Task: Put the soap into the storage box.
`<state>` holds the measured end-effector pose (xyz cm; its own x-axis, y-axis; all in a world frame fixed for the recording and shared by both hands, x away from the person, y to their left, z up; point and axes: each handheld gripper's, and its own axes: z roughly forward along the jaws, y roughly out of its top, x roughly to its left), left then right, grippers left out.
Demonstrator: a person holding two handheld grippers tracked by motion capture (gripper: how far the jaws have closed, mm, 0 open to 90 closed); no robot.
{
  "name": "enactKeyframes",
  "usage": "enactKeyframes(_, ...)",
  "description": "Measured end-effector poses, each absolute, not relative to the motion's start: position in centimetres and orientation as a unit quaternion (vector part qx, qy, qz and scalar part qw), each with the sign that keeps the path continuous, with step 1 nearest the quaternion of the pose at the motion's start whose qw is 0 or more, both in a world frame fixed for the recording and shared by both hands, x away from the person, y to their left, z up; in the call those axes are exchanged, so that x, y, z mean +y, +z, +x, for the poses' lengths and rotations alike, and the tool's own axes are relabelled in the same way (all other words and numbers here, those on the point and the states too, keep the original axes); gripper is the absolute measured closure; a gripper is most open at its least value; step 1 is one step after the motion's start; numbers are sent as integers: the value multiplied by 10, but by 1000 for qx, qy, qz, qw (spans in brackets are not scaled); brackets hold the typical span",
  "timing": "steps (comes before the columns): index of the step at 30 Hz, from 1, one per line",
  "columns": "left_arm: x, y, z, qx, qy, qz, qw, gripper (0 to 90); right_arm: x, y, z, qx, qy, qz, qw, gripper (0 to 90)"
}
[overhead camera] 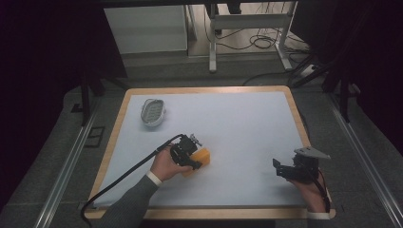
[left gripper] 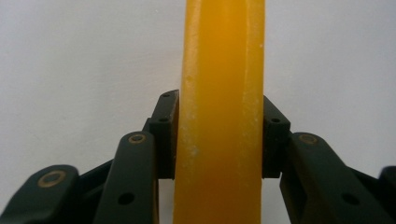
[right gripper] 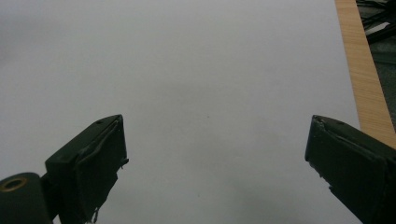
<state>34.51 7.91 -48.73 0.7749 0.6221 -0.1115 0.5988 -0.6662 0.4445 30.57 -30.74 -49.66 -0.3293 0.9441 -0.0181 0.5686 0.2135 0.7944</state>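
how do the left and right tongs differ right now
The left tongs are shut on the orange soap bar; the right tongs stand wide open with nothing between them. The left sits mid-table, the right near the table's right edge. Both have black jaws.

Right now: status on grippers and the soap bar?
Left gripper shut on orange soap bar. Right gripper open, empty. Soap dish far-left, path clear.
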Motion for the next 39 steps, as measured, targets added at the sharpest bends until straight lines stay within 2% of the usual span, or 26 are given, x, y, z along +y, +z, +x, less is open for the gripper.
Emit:
enactKeyframes(17,107,-457,353,348,35,897,272,612,-310,-494,304,727,361,519,268,54)
enactKeyframes(39,144,-432,370,377,51,878,290,612,-310,-497,306,728,355,523,265,55)
